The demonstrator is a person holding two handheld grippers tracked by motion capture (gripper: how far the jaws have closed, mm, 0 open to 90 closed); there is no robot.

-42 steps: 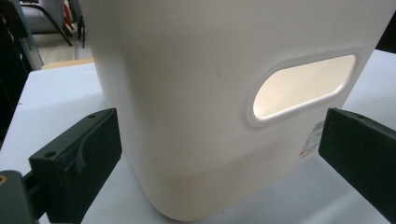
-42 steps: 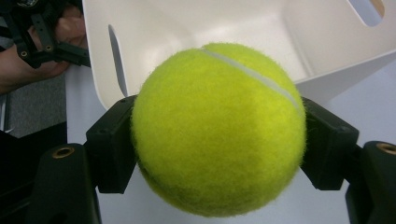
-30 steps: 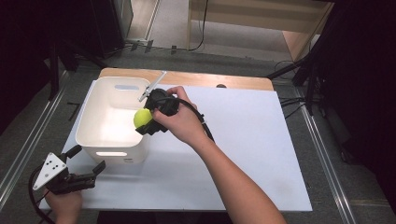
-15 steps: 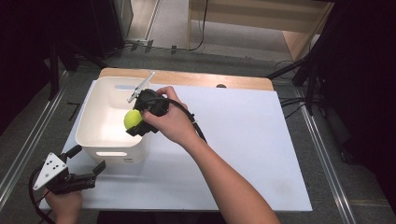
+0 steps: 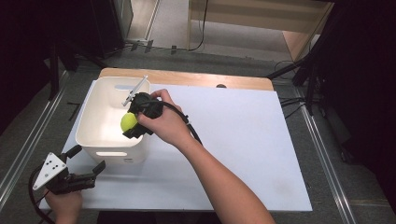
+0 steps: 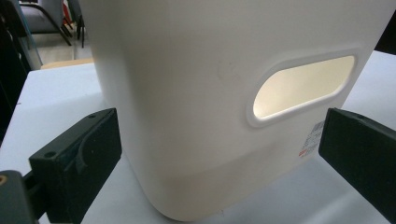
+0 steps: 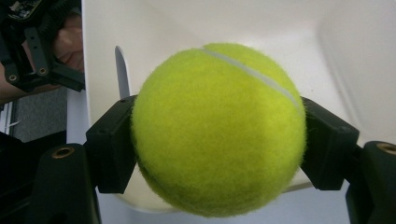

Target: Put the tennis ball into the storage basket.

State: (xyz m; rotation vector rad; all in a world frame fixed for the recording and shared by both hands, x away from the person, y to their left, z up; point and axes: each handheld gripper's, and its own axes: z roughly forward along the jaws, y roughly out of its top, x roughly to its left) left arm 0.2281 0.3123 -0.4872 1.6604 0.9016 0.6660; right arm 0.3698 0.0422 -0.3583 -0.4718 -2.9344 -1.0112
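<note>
1. You work at a white tabletop (image 5: 233, 140) — a strip of bare wood (image 5: 187, 78) shows along its far edge.
2. Beyond it you have grey floor (image 5: 224, 35), black cables (image 5: 201, 32) and a wooden cabinet (image 5: 261, 14).
3. Metal rails (image 5: 322, 158) flank the table.

The tub (image 5: 95, 122) stands on the counter (image 5: 243, 140) at its far left. The right gripper (image 5: 132, 122) hangs over the tub's right rim with a ball (image 5: 128, 122) between its fingers. The left gripper (image 5: 86, 164) sits just before the tub's near wall.
</note>
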